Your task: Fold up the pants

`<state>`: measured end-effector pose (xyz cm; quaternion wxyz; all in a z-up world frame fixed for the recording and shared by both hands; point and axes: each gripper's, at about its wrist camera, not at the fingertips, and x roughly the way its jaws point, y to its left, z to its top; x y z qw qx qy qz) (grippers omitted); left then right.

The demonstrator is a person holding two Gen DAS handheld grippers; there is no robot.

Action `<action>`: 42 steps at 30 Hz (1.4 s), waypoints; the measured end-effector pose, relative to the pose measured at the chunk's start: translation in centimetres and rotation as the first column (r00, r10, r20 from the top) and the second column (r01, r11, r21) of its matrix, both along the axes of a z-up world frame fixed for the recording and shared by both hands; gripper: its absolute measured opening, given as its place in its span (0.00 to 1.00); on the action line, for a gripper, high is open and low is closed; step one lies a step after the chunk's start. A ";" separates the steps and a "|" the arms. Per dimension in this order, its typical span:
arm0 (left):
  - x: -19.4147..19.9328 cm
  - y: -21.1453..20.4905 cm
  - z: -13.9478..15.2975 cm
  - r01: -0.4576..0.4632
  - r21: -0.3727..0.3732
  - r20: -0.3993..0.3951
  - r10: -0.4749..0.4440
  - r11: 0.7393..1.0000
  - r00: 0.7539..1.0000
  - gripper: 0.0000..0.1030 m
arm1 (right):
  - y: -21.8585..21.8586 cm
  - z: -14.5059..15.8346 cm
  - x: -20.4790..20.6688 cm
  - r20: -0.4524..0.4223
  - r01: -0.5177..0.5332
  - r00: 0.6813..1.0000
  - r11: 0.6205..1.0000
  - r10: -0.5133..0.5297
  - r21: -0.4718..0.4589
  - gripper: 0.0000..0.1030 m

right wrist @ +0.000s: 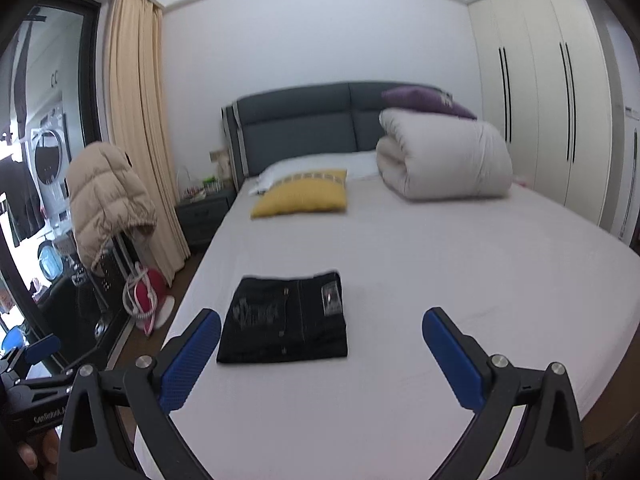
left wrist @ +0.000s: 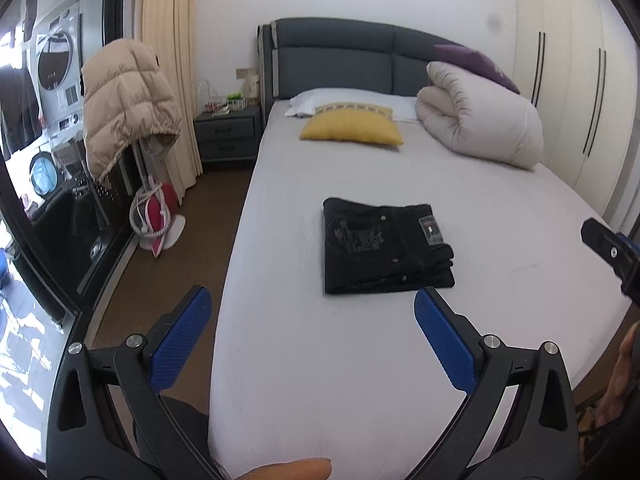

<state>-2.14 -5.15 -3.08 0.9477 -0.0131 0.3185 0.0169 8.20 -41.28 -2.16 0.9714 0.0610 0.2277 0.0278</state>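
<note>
Black pants point(left wrist: 386, 246) folded on bed point(left wrist: 320, 360); both jaws apart, empty. Left view: right gripper point(left wrist: 612, 256) tip.

Bare bed point(left wrist: 360, 360) surrounds the folded pants point(left wrist: 384, 244); rolled duvet point(left wrist: 480, 124) apparently well beyond.

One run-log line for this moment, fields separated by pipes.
pants folded on bed | left claw open, empty | right claw open, empty | no contact
</note>
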 end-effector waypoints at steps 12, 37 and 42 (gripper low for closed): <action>2.6 0.4 -2.4 0.007 0.014 -0.044 -0.006 1.000 0.999 1.00 | 2.2 -1.7 0.5 -0.080 -0.042 0.996 0.998 0.038 -0.051 1.00; 4.6 0.3 -4.6 0.005 0.002 -0.090 -0.005 1.000 0.996 1.00 | 2.8 -2.7 0.9 -0.131 -0.070 0.990 0.995 0.061 -0.065 1.00; 4.7 0.4 -4.9 0.006 0.000 -0.094 -0.005 1.000 0.996 1.00 | 2.7 -3.2 0.8 -0.138 -0.072 0.989 0.995 0.062 -0.067 1.00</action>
